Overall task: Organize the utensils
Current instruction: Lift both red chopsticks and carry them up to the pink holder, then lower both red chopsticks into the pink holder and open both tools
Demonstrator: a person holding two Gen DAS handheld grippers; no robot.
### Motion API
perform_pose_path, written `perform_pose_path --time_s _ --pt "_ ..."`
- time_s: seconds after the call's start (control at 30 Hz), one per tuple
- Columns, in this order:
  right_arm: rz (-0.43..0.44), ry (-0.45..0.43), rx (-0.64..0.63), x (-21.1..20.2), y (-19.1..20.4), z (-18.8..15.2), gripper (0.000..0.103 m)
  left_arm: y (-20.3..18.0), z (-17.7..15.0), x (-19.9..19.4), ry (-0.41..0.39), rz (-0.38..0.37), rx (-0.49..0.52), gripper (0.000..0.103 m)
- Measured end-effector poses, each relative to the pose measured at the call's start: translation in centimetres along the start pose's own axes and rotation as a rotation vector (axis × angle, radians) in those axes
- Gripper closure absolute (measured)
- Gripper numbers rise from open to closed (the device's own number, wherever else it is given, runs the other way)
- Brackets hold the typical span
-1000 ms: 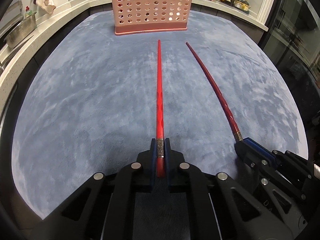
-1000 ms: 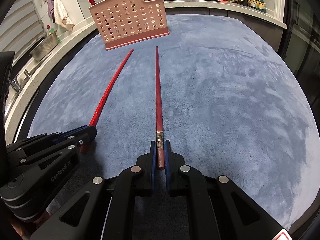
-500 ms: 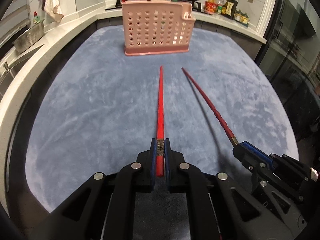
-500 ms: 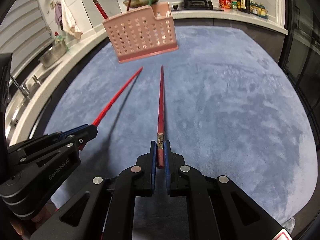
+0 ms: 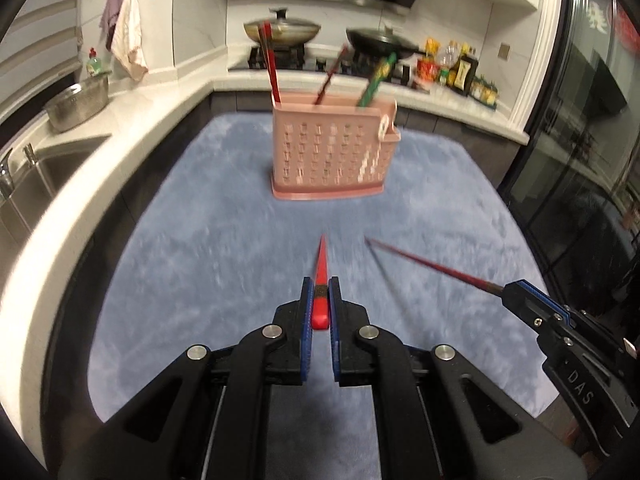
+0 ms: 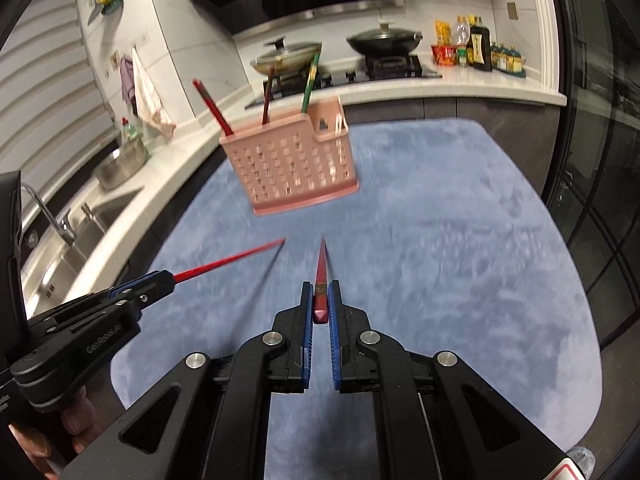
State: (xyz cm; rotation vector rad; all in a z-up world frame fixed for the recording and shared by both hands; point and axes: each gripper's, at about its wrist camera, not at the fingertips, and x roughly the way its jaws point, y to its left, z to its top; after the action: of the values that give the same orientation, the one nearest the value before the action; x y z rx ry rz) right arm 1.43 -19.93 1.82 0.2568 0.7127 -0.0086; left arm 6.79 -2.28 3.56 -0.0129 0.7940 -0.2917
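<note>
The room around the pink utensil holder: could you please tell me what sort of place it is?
Most likely a home kitchen: lidded pans sit on a gas stove, a sink with a faucet is set into the white counter, and condiment bottles line the back wall.

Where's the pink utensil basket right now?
The pink utensil basket stands upright at the far end of the blue mat, ahead of both grippers, centre in the left wrist view, with the stove counter behind it.
</note>
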Motion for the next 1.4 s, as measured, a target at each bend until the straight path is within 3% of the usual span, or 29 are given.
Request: perform_pose_path --time_s 0.3,0.8,1.07,1.4 --pt "0.032 -0.107 -0.004 -1.5 0.5 5.1 0.096 0.4 5.0 -2.0 -0.11 -0.002 -0.006 0.096" --pt "0.095 -0.21 0.027 -1.3 0.2 12.9 0.096 1.0 13.1 -3.3 -0.252 -0.001 0.012 0.096" --pt "0.16 -0.297 0.038 -1.5 1.3 19.2 0.096 1.4 19.1 -4.1 -0.354 -0.001 0.0 0.096" --pt "0.166 -0.368 0.03 0.7 3.2 26.5 0.096 1.7 25.3 -3.7 -0.446 0.024 -0.021 0.096"
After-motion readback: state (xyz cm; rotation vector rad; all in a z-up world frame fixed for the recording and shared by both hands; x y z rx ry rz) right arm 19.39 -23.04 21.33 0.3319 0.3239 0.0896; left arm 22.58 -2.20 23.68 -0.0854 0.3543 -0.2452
